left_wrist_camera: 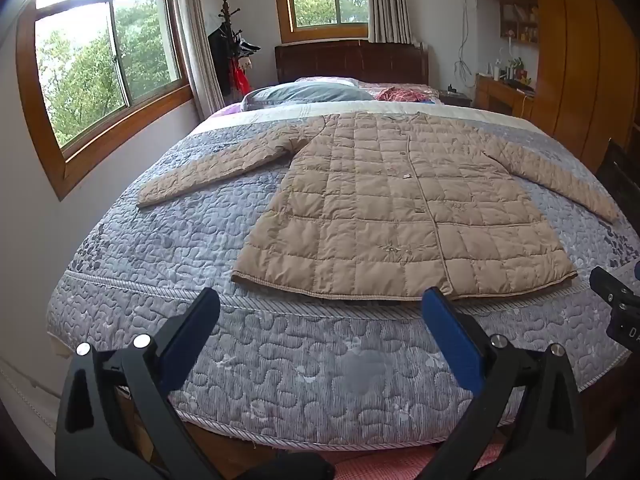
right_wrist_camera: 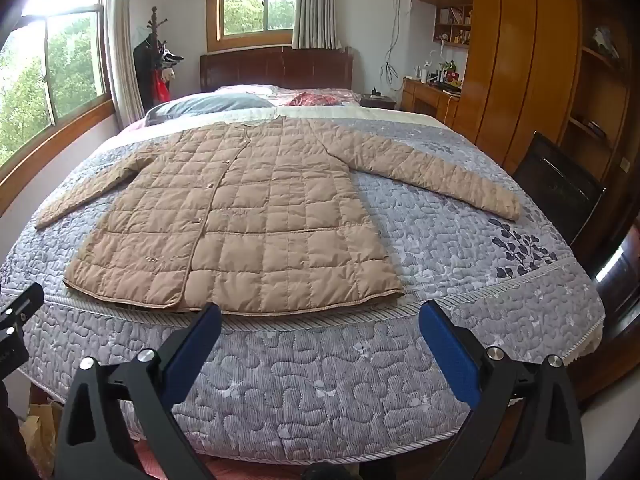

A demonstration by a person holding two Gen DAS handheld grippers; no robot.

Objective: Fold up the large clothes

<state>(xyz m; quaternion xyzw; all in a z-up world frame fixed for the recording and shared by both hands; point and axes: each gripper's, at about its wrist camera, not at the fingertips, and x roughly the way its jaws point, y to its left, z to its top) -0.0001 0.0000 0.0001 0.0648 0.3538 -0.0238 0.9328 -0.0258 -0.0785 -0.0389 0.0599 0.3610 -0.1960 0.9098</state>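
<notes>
- A bedroom: a bed (left_wrist_camera: pixel 168 248) under a grey-blue quilted cover fills both views, with wood-framed windows (left_wrist_camera: pixel 108 64) on one side, a dark headboard (left_wrist_camera: pixel 352 62) at the far end and wooden wardrobes (right_wrist_camera: pixel 516 64) on the other side.
- The left gripper (left_wrist_camera: pixel 320 312) stands with its jaws spread wide and nothing between them, hanging over the foot edge of the bed, short of the coat's hem.
- The right gripper (right_wrist_camera: pixel 320 324) is likewise wide and empty, over the same foot edge near the hem's right corner; each tool's black body shows at the rim of the other's view.
- Just beyond the fingertips lies the beige quilted coat (left_wrist_camera: pixel 400 208), flat, front up and fastened, hem toward the grippers, collar toward the pillows (left_wrist_camera: pixel 304 94).
- Both sleeves are spread out to the sides: the left sleeve (left_wrist_camera: pixel 212 172) and the right sleeve (right_wrist_camera: pixel 436 168) rest on the cover, well apart from the body.
- Folding looks not yet begun; this reads as the approach before a first grasp.
- The next move likely calls for reaching out to a sleeve cuff or a hem corner, pinching the puffy fabric and carrying it across the body.
- The hem lies right at the bed's foot edge, so a careless tug could slide it off; bare cover on both sides and beyond the collar leaves ample room.
</notes>
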